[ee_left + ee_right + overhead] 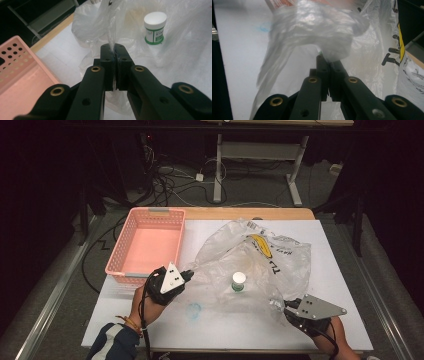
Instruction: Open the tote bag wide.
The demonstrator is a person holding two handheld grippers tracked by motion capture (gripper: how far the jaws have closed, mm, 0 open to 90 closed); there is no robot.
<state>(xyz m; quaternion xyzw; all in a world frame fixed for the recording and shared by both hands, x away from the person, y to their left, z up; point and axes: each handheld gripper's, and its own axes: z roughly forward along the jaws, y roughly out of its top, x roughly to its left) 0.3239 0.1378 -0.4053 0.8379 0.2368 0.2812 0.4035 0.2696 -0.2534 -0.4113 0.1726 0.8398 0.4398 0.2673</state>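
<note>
A clear, crinkled plastic bag (250,265) with black lettering and a yellow banana print lies spread across the white desk (340,270), its near edges lifted at the left and right. Inside it a small white-capped jar (239,282) with a green label stands upright.

Count on my surface (150,320), white-topped: one.

Plastic bag (255,260), clear, crumpled, with black and yellow print: one. It also shows in my left gripper view (100,22) and my right gripper view (317,27).

Small jar (239,281), white lid, green label: one, seen again in the left gripper view (155,27).

Pink basket (130,245), perforated walls: one; a corner of it at (15,65).

Blue ring mark (193,309) on the surface: one.

My grippers: two, left gripper (189,275) and right gripper (280,307). Each pinches a fold of the bag.
</note>
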